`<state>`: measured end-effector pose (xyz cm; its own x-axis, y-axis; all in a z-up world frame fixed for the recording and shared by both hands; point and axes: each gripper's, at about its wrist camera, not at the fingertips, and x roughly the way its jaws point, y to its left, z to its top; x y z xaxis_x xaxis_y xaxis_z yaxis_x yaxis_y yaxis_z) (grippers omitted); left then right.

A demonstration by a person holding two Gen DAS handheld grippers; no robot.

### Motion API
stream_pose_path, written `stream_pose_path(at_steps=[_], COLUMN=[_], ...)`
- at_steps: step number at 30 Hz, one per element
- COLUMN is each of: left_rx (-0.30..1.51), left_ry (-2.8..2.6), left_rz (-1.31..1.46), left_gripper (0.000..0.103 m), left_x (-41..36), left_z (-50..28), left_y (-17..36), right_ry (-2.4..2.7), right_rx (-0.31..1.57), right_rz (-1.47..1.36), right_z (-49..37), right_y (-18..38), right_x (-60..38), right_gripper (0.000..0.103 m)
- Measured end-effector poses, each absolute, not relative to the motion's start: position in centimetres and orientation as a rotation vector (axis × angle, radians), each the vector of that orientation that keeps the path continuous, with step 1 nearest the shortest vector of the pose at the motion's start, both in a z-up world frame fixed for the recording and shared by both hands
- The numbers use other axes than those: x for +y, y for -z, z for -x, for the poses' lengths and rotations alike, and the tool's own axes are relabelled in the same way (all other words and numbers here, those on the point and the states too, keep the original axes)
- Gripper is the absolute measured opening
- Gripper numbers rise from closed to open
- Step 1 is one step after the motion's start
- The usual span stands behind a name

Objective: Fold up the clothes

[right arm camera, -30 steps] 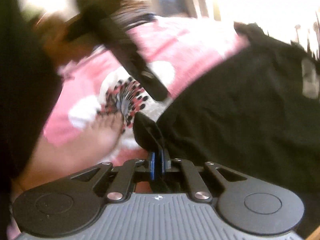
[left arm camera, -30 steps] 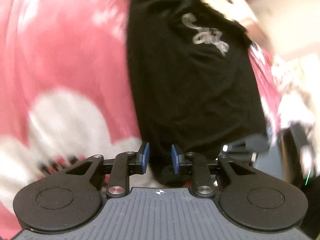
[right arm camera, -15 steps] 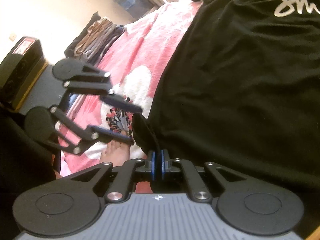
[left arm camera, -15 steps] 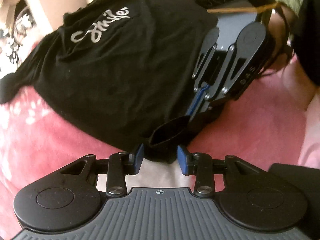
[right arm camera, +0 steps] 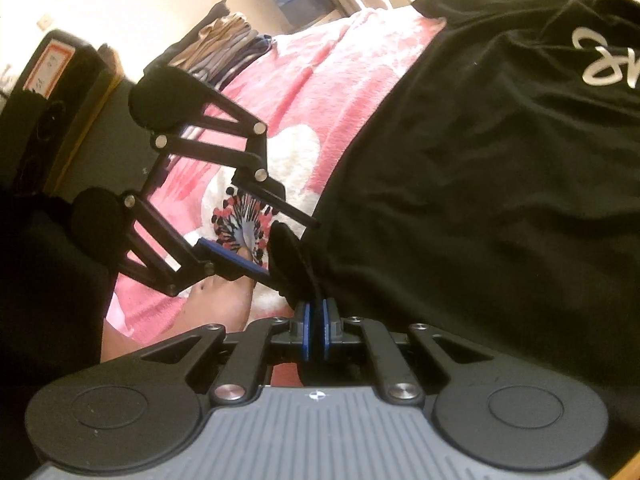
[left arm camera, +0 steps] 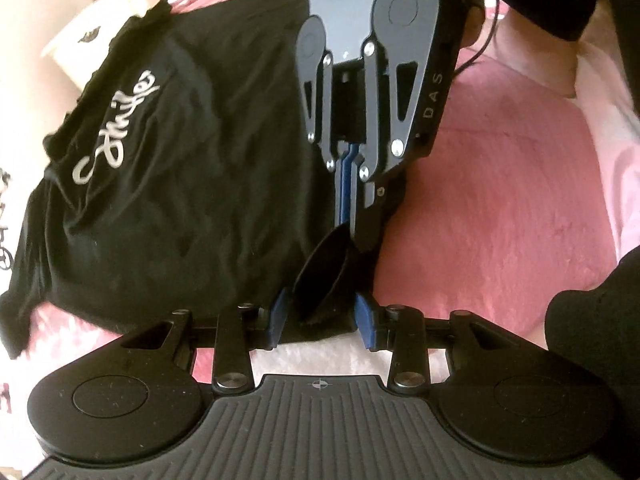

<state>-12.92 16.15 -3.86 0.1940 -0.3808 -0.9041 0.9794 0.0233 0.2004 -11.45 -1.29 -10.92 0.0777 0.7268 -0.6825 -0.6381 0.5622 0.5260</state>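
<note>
Pink blanket (left arm camera: 500, 168) underlies a black T-shirt (left arm camera: 192, 184); right gripper (right arm camera: 315, 334) pinches its hem, left gripper (left arm camera: 321, 322) spread wide around the fold.

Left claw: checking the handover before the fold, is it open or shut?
Open. The left claw has blue pads standing apart around a black shirt loop.

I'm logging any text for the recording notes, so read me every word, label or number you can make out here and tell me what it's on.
"Smile": silver script on the chest of the black T-shirt, read in the left wrist view; only its first letters show in the right wrist view.
"DAS": pale letters on the side of the right gripper, shut on the shirt's hem.
Red-edged label on the black box: marks too blurred to read.
</note>
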Motion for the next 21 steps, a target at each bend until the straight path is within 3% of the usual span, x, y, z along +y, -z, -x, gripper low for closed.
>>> stream_pose_path(at_steps=[2, 3, 4, 7, 12, 21], left_rx=[0.769, 0.771, 0.776, 0.797, 0.922, 1.146], left_ry=[1.252, 1.261, 1.267, 1.267, 1.178, 1.004], left_rz=[-0.994, -0.978, -0.959, -0.889, -0.668, -0.303], left_gripper=[0.036, 0.031, 0.019, 0.007, 0.006, 0.005], left_x=[16.1, 16.1, 16.0, 15.8, 16.4, 18.2], left_z=[13.0, 13.0, 12.9, 12.4, 9.5, 4.6], left_y=[3.6, 3.5, 3.5, 3.4, 3.4, 4.4], right_ry=[-1.020, -1.015, -1.009, -0.992, -0.907, -0.653], right_rx=[1.084, 1.084, 1.084, 1.083, 1.055, 1.006], right_rz=[-0.095, -0.098, -0.101, -0.110, -0.157, -0.185], right_z=[11.4, 11.4, 11.4, 11.4, 10.8, 11.1], right_y=[10.8, 10.7, 10.7, 10.5, 9.6, 7.6], right_x=[-1.3, -1.4, -1.5, -1.9, -4.0, -12.3], right_gripper=[0.006, 0.006, 0.006, 0.008, 0.020, 0.022])
